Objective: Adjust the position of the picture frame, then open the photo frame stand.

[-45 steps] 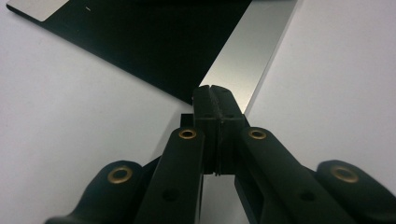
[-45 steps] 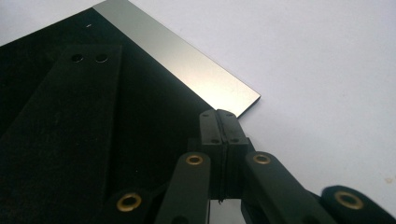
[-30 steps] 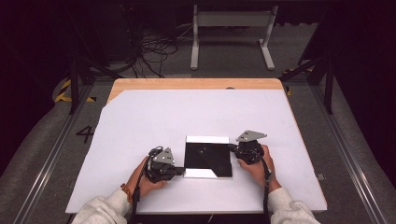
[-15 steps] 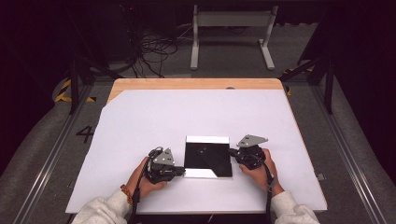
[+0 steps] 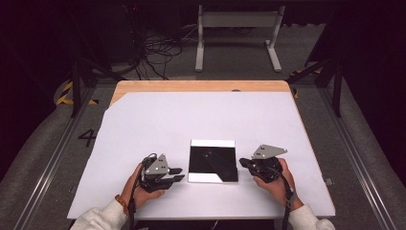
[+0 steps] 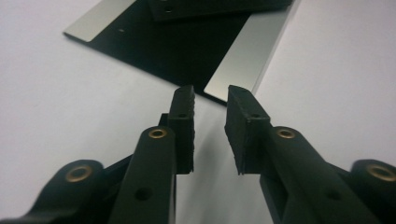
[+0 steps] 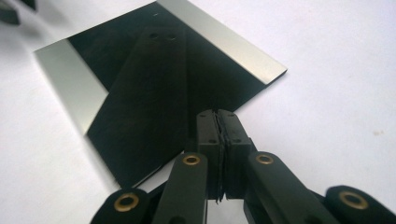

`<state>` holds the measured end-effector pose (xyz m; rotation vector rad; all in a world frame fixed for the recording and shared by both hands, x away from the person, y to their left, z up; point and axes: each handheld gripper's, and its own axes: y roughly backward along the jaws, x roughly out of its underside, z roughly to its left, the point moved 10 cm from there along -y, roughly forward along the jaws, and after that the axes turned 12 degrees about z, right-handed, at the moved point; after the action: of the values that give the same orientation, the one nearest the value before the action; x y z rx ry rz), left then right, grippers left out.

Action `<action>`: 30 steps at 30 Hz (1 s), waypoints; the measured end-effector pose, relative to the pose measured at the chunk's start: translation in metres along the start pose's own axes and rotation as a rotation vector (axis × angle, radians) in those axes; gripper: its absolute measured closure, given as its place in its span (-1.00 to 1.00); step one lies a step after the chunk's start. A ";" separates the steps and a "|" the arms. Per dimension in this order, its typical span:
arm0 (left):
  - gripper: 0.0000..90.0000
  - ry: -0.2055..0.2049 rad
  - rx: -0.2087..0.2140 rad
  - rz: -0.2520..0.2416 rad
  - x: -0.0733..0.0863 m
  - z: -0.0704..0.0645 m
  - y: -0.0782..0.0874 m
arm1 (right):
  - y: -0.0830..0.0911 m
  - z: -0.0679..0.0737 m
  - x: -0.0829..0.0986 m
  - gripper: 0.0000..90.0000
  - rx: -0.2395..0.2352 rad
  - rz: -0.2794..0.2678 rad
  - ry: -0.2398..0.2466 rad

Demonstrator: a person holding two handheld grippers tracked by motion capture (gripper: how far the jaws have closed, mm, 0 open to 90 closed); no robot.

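We see the flat square mirror plate (image 5: 213,160) on the white counter (image 5: 158,124) between our released left claw (image 5: 176,174) and clenched, empty right claw (image 5: 243,163)

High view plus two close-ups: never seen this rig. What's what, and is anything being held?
No robot here: a person holds a hand-held claw in each hand. The high view looks down on the table from above. The left claw and right claw sit on either side of a flat, shiny dark plate. The other two pictures come from cameras riding on each claw, looking along its jaws. The left claw is open near a corner of the plate; the right claw is shut, at the plate's edge. Nothing is held.
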<state>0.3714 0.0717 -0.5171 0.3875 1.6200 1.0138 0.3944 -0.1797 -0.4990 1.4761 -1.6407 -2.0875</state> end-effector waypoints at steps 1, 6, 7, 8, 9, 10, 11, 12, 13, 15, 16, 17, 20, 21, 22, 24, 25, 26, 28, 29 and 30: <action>0.48 0.004 -0.010 -0.002 0.001 0.002 0.002 | 0.003 0.002 0.002 0.96 -0.002 0.002 0.001; 0.26 0.025 -0.052 -0.002 0.010 0.008 0.008 | 0.011 0.012 0.017 0.93 -0.025 0.027 0.018; 0.19 0.028 -0.064 -0.002 0.011 0.010 0.009 | 0.011 0.014 0.021 0.92 -0.029 0.038 0.024; 0.13 0.028 -0.064 -0.002 0.011 0.010 0.009 | 0.012 0.016 0.024 0.92 -0.030 0.048 0.031; 0.09 0.046 -0.082 -0.002 0.015 0.013 0.011 | 0.012 0.017 0.026 0.92 -0.032 0.054 0.036; 0.06 0.046 -0.082 -0.002 0.015 0.013 0.011 | 0.012 0.017 0.026 0.92 -0.032 0.054 0.036; 0.06 0.052 -0.085 0.000 0.017 0.014 0.012 | 0.013 0.019 0.029 0.91 -0.038 0.061 0.037; 0.04 0.055 -0.091 0.002 0.018 0.015 0.013 | 0.013 0.020 0.031 0.91 -0.043 0.068 0.040; 0.03 0.056 -0.087 0.001 0.019 0.015 0.013 | 0.013 0.021 0.033 0.92 -0.050 0.075 0.040; 0.02 0.054 -0.092 0.003 0.022 0.016 0.014 | 0.013 0.022 0.035 0.92 -0.050 0.090 0.045; 0.01 0.060 -0.094 0.009 0.024 0.016 0.014 | 0.013 0.024 0.038 0.92 -0.059 0.104 0.047; 0.01 0.062 -0.095 0.009 0.025 0.016 0.014 | 0.013 0.025 0.038 0.91 -0.062 0.107 0.051; 0.01 0.065 -0.088 0.007 0.025 0.016 0.014 | 0.012 0.026 0.039 0.92 -0.071 0.119 0.055; 0.01 0.065 -0.088 0.009 0.025 0.016 0.014 | 0.011 0.027 0.038 0.92 -0.074 0.122 0.057; 0.01 0.061 -0.089 0.012 0.025 0.016 0.014 | 0.010 0.029 0.038 0.92 -0.078 0.125 0.064; 0.01 0.054 -0.090 0.025 0.027 0.015 0.012 | 0.008 0.032 0.040 0.91 -0.084 0.144 0.082; 0.01 0.052 -0.088 0.031 0.028 0.015 0.011 | 0.007 0.033 0.040 0.91 -0.084 0.153 0.089; 0.01 0.055 -0.086 0.035 0.028 0.015 0.010 | 0.007 0.034 0.040 0.91 -0.080 0.157 0.094; -0.01 0.064 -0.086 0.041 0.029 0.015 0.009 | 0.007 0.035 0.040 0.90 -0.083 0.162 0.099; -0.02 0.067 -0.084 0.043 0.029 0.015 0.008 | 0.007 0.036 0.041 0.89 -0.080 0.168 0.104; -0.03 0.067 -0.086 0.044 0.029 0.015 0.007 | 0.007 0.036 0.041 0.89 -0.075 0.172 0.109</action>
<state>0.3738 0.1024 -0.5296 0.3347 1.6272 1.1363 0.3436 -0.1819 -0.5203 1.3483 -1.5719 -1.9205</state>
